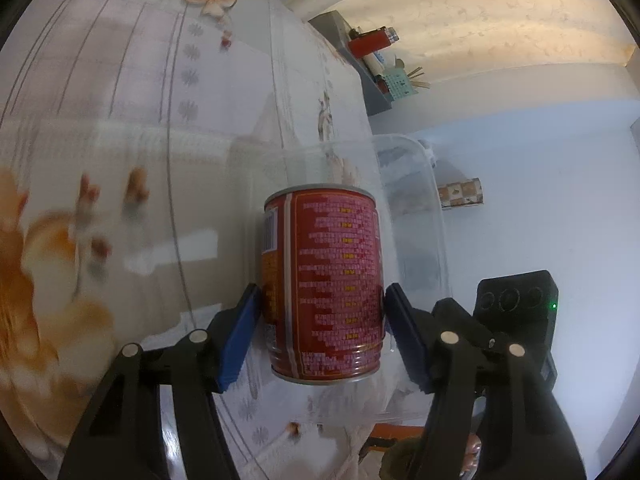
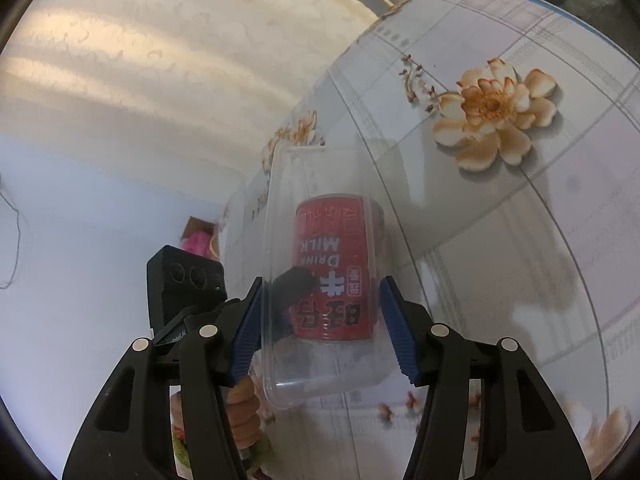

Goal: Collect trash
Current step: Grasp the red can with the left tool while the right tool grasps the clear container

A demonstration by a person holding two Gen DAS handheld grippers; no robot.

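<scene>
Left gripper [image 1: 322, 334] and right gripper [image 2: 320, 330], both angled downward, fingers part-spread.

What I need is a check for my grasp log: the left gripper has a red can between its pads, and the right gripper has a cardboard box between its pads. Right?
Not quite. The right gripper has a clear plastic container between its pads, not a cardboard box; the right wrist view shows it. The left gripper does have the red can between its pads.
</scene>
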